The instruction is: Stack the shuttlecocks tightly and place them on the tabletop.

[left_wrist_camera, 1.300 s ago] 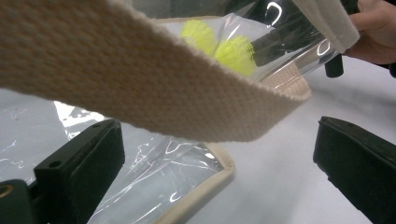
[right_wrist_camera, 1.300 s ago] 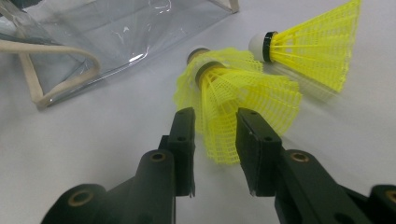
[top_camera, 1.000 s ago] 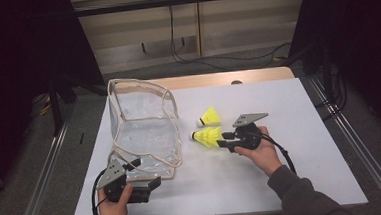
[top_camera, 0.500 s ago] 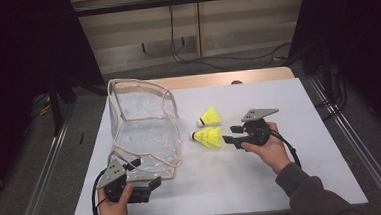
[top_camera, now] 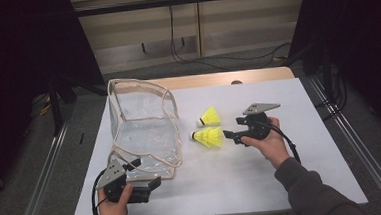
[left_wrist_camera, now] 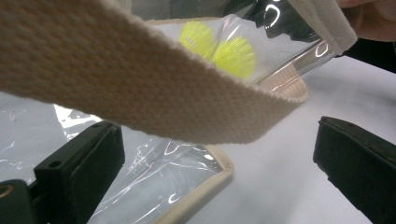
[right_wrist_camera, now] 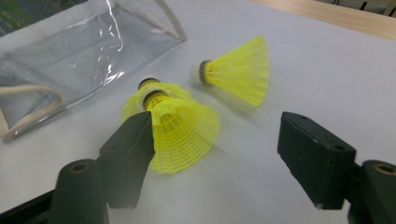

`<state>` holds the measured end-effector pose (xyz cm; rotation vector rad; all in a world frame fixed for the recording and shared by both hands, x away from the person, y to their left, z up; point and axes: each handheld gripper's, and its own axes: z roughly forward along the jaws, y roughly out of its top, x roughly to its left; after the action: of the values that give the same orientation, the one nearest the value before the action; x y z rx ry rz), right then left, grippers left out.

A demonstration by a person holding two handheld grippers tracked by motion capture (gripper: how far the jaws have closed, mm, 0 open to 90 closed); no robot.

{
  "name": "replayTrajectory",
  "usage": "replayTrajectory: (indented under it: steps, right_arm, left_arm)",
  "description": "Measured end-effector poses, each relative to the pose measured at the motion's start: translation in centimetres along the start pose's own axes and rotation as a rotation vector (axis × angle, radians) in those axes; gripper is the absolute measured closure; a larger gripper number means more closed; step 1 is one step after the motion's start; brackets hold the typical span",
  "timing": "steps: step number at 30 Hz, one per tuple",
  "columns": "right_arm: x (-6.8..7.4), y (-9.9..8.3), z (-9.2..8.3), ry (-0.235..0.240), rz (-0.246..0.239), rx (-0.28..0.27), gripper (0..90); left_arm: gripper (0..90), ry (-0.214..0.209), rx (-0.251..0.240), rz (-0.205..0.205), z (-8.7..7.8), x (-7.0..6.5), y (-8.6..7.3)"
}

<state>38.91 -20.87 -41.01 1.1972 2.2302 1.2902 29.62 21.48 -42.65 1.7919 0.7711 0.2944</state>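
The right gripper (top_camera: 230, 133), its jaws just opening, stands wide behind the stacked yellow shuttlecocks (top_camera: 209, 136); the left gripper (top_camera: 150, 175) gapes at the clear bag (top_camera: 142, 135) near the counter's front edge.

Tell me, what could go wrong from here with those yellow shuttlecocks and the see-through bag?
The right gripper, its fingers just opened, may nudge the nested yellow plastic shuttlecocks lying loose on the white table, so they could roll off. The clear plastic bag looks floppy; its beige woven strap might snag the left gripper.

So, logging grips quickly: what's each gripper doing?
Left gripper: open, holds nothing.
Right gripper: open, jaws just widened, shuttlecocks unheld.
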Motion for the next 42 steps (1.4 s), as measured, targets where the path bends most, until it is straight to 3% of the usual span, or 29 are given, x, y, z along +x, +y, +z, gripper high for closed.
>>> replayTrajectory:
  steps: [3,17,25,42]
  right_arm:
    - [-0.4,0.1,0.2,0.007,0.037,-0.004,21.3]
    - [-0.9,1.0,1.5,-0.024,0.015,0.009,16.7]
    - [-1.3,1.5,2.1,-0.028,0.048,-0.006,16.1]
    - [-1.5,2.4,3.2,-0.044,0.02,-0.001,16.0]
  left_arm:
    - [2.0,-0.001,0.002,0.003,0.0,0.0,0.0]
    - [2.0,-0.003,-0.001,0.001,0.0,0.0,0.0]
    - [2.0,-0.005,-0.007,-0.001,0.0,0.1,-0.1]
    - [2.1,-0.004,-0.005,-0.003,0.0,0.1,-0.1]
